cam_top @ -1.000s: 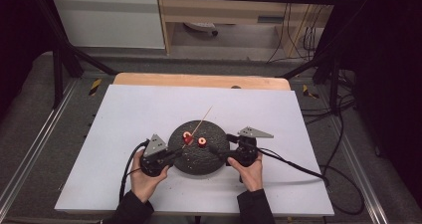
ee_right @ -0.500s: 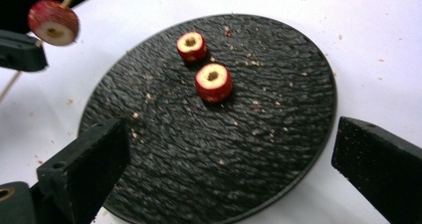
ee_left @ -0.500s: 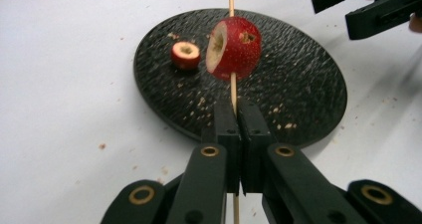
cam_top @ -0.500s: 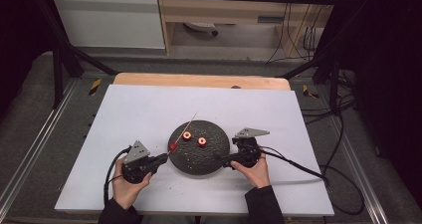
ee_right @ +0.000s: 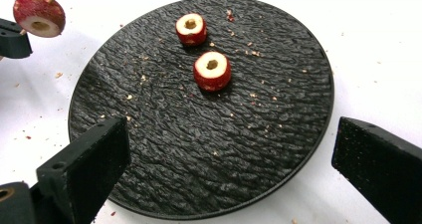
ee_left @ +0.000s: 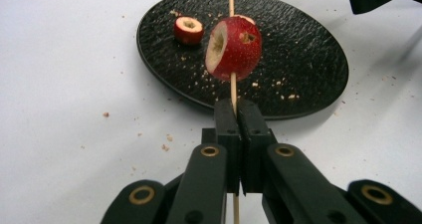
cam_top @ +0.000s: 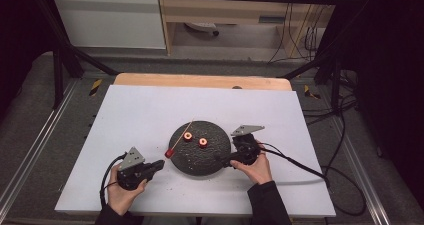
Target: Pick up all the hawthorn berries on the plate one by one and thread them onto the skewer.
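Note:
My left gripper [cam_top: 161, 164] [ee_left: 238, 109] is shut on a thin wooden skewer [cam_top: 182, 135] [ee_left: 232, 87]. A cored red fruit piece [cam_top: 170, 153] [ee_left: 234, 48] [ee_right: 39, 13] is threaded on it, just above the jaws, at the left rim of the black textured plate [cam_top: 200, 166] [ee_left: 298, 59] [ee_right: 199, 134]. Two more cored red pieces lie on the plate [cam_top: 188, 137] [cam_top: 203, 143] [ee_right: 191, 28] [ee_right: 212, 69]. My right gripper [cam_top: 221, 158] [ee_right: 234, 149] sits at the plate's right edge. Its jaws have just been opening and stand open with nothing between them.
The plate rests on a white sheet [cam_top: 150, 110] over a wooden table. Fruit crumbs [ee_left: 164, 144] are scattered on the plate and the sheet. A cable [cam_top: 300, 167] trails right from my right gripper. Dark frame bars and floor surround the table.
My left gripper drew back to the left and toward the person, taking the skewer and its fruit piece from over the plate to its left rim. The right hand stayed in place.

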`<state>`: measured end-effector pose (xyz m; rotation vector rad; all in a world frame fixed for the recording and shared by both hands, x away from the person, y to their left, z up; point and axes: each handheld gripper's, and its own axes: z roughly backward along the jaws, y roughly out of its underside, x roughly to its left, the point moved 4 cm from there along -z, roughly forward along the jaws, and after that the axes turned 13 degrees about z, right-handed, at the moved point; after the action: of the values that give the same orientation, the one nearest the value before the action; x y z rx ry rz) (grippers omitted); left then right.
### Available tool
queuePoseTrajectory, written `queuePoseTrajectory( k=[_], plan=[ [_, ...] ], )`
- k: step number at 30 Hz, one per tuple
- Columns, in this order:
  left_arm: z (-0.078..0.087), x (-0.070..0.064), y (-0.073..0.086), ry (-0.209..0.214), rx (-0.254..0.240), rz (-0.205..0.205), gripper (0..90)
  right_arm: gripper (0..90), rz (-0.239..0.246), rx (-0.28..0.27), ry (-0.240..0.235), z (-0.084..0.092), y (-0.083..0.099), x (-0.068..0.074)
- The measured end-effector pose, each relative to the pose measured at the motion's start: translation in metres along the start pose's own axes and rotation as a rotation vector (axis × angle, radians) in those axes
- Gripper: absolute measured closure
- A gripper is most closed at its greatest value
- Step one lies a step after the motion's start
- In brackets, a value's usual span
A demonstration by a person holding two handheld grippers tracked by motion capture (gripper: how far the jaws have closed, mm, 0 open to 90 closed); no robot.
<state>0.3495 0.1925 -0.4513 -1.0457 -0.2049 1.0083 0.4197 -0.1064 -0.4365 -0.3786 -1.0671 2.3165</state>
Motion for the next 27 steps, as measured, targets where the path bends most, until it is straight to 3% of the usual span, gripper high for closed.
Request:
queuePoseTrajectory(
  k=[9,14,27],
  plan=[
    [0.001,0.005,0.004,-0.01,0.007,0.004,88.3,3.6,0.047,0.07,-0.009,-0.009,-0.015,0.002],
    [0.0,0.005,0.005,-0.012,0.01,0.006,88.3,4.3,0.059,0.077,-0.005,-0.011,-0.026,0.002],
    [0.0,0.008,0.005,-0.026,0.012,0.001,88.3,8.4,0.059,0.162,-0.013,-0.036,-0.053,-0.004]
  ],
)
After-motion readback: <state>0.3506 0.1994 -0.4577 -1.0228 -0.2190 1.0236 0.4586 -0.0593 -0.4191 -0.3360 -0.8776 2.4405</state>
